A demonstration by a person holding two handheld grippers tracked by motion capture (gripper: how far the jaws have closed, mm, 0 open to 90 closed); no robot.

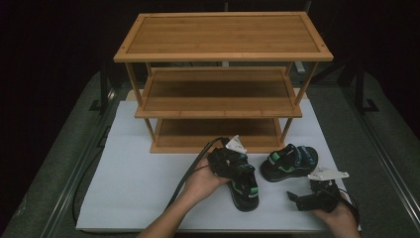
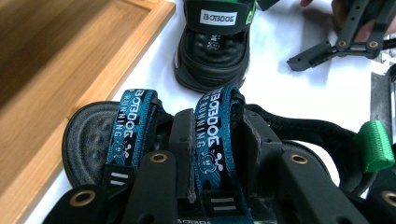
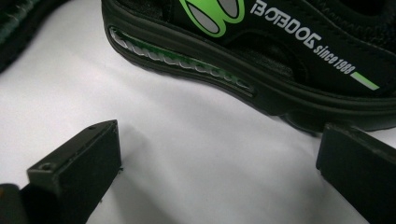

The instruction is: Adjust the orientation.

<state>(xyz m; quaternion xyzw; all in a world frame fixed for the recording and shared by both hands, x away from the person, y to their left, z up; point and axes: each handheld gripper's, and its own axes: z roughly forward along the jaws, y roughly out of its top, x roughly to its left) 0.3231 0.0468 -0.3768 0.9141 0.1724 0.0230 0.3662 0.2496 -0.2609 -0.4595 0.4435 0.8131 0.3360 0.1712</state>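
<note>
Sandal (image 1: 243, 184), centre of the high view, is clamped at a strap by the left gripper (image 1: 224, 161); right gripper (image 1: 308, 197) stands wide, empty. Next, probably: lift it to the rack (image 1: 222, 106).

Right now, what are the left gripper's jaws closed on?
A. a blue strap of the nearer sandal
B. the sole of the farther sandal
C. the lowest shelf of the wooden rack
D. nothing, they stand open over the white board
A. In the left gripper view the left gripper has its jaws pressed on either side of a blue strap of the nearer sandal.
</note>
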